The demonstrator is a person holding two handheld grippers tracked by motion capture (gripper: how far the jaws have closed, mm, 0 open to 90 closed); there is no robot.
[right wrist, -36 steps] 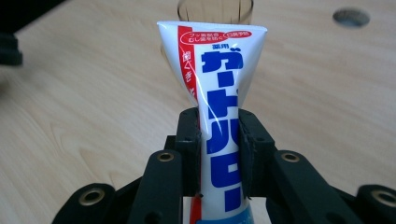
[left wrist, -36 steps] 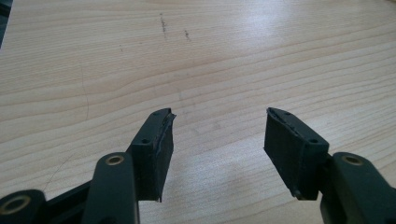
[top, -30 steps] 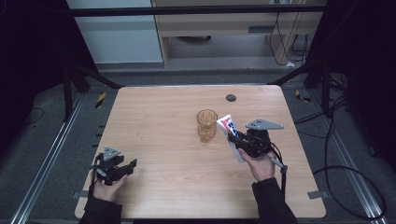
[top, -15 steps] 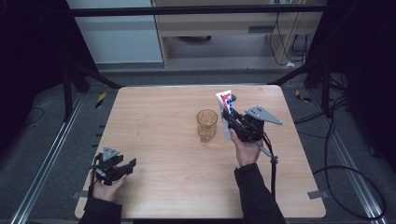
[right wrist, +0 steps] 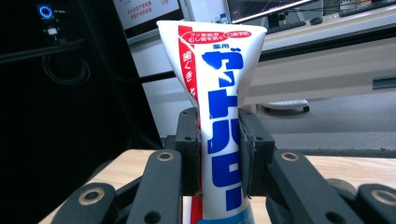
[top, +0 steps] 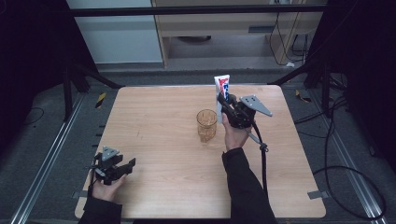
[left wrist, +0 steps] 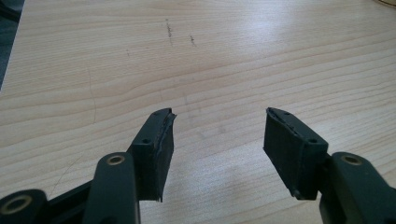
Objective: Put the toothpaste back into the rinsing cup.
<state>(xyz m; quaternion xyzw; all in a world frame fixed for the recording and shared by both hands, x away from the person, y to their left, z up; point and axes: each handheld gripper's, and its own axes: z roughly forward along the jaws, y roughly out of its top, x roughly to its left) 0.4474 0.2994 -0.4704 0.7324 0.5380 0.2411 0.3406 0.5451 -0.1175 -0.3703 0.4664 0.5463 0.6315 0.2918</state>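
A white toothpaste tube (top: 222,88) with red and blue print stands upright in the air, its flat crimped end on top. My right gripper (top: 226,103) is shut on it, just right of and above an amber glass tumbler (top: 206,125) on the wooden table (top: 163,116). In the right gripper view the tube (right wrist: 219,121) is squeezed between the two pads of the right gripper (right wrist: 219,151). At the table's front left corner rests my left gripper (top: 122,169), held low and open. Nothing lies between the jaws of the left gripper (left wrist: 217,149), just bare wood.
The right gripper's cable (top: 262,154) trails down across the table toward the person's forearm. A small dark round spot (top: 230,94) sits on the table behind the tube. Dark frame posts and a floor rail surround the table.
My right gripper has lifted the toothpaste tube from low beside the glass and tipped it upright, moving away from the person. The left gripper has stayed put.
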